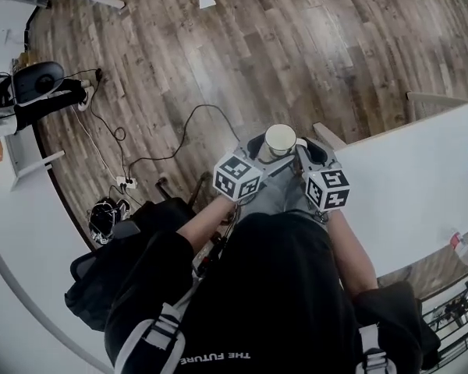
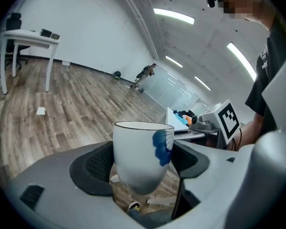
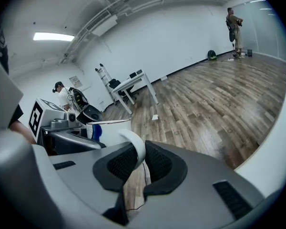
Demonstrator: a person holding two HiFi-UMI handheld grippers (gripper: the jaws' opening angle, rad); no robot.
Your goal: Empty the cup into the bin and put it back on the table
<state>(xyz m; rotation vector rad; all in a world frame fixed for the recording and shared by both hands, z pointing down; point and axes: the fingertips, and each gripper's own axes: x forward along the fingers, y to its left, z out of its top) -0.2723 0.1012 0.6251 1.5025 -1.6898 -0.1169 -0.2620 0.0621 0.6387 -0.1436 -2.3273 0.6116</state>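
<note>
Cup (image 1: pixel 280 141), likely stiff, slick and breakable, hangs over the floor (image 1: pixel 296 45) at 9 o'clock of the worktop (image 1: pixel 405 185), my left tool (image 2: pixel 143 161) clamping its body, my right tool (image 3: pixel 139 163) pinching its handle (image 3: pixel 136 147), the safest hold.

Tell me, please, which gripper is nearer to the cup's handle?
Right. The right gripper clamps the handle itself; the left gripper holds the cup by its body.

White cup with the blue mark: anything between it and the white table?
Nothing visible. The white cup with the blue mark hangs over the wood floor beside the white table, with only the right gripper on its handle between them.
</note>
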